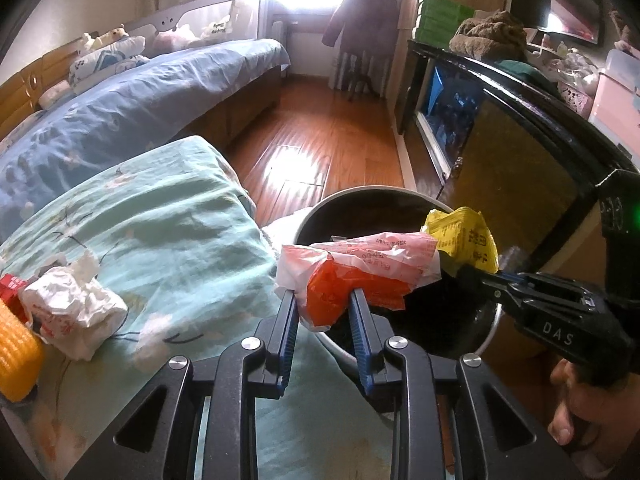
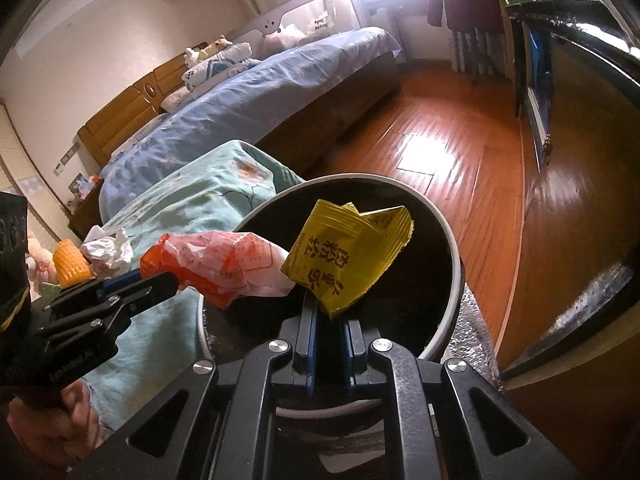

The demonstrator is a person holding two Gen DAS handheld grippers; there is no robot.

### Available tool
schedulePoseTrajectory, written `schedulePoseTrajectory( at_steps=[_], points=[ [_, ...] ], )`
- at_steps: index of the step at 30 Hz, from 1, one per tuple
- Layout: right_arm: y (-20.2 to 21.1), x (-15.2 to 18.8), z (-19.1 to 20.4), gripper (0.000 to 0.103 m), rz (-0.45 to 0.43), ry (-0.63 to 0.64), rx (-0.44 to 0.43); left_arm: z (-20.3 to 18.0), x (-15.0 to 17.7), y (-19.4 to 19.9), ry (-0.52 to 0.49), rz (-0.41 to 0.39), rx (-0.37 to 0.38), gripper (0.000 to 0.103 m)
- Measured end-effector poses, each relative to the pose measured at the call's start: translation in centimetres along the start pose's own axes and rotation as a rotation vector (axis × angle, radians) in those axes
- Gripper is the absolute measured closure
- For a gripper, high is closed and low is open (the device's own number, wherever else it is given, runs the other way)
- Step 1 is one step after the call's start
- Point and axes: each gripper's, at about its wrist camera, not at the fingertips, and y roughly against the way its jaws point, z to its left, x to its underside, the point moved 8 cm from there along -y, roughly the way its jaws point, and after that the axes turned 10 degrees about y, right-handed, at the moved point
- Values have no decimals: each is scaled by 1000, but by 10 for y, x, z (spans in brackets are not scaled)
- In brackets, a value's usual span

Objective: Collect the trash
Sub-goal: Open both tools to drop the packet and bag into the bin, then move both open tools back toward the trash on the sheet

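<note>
over the dark bin (image 1: 486,316), two wrappers held for dropping: left claw (image 1: 324,300) pinching the orange-and-white wrapper (image 1: 360,276), right claw (image 2: 326,320) pinching the yellow packet (image 2: 348,256). more crumpled paper (image 1: 72,312) left on the green cover (image 1: 180,216), likely next.

A surface draped in a teal floral cloth (image 1: 168,216) carried the loose things; what lay beneath the cloth could not be told. Near its left edge lay a crumpled white paper wad (image 1: 74,312), touching a yellow ribbed corn-shaped object (image 1: 16,354) at the very edge, with a small red item (image 1: 11,286) just behind them. Beside the cloth's right edge, on the wooden floor (image 1: 320,148), stood a round bin (image 1: 490,330) with a pale rim and dark inside.
</note>
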Motion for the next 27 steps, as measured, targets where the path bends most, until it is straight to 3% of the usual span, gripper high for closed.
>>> schedulePoseTrajectory(
  at_steps=[7,10,12,14,18,23,27],
  points=[
    [-5,-1,-7,88,13,-3,9,-4,0,-6,3,19,3,74],
    [-6,0,-9,73,19,-17,15,-4,1,-5,1,22,-6,69],
    [-4,-1,-9,61,14,-22,15,-2,4,-3,3,21,-12,52],
    [-1,-1,-9,49,6,-24,13,0,6,1,10,13,-19,47],
    [4,0,-6,45,-2,-34,11,9,15,14,44,10,-15,46],
    [14,2,12,22,-35,-44,-6,28,33,44,94,-37,-32,39],
    [18,2,38,17,-52,-40,-45,41,52,67,127,-67,-52,35]
  ],
)
